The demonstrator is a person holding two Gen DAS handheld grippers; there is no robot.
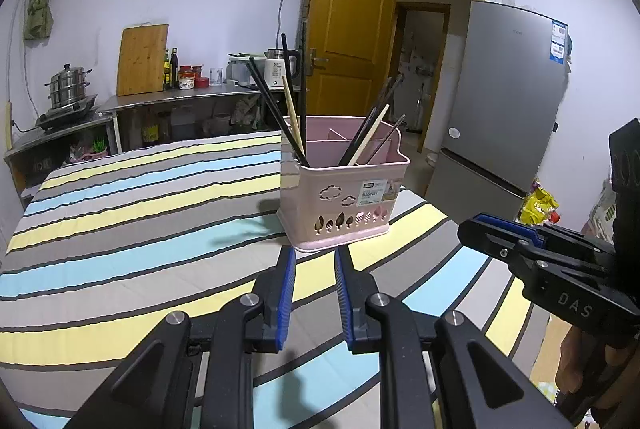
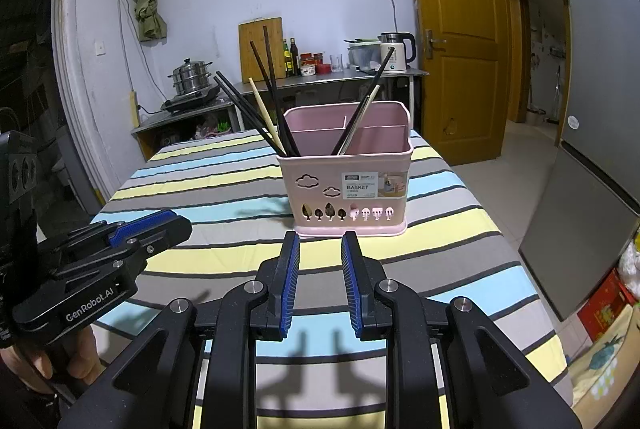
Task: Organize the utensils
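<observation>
A pink plastic utensil basket [image 1: 340, 205] [image 2: 348, 189] stands upright on the striped table. Several black and pale wooden chopsticks [image 1: 294, 117] [image 2: 266, 101] lean in its compartments, some at the left, some at the right. My left gripper [image 1: 315, 257] is open and empty, just in front of the basket above the cloth. My right gripper [image 2: 320, 241] is open and empty, also just short of the basket's front. Each gripper shows in the other's view: the right one at the right edge [image 1: 500, 229], the left one at the left edge [image 2: 160, 221].
The table carries a striped cloth [image 1: 120, 229] [image 2: 200, 189]. A metal counter [image 1: 180, 97] with pot, bottles, cutting board and kettle stands behind. A grey fridge [image 1: 500, 101] and a wooden door [image 1: 348, 21] are at the right.
</observation>
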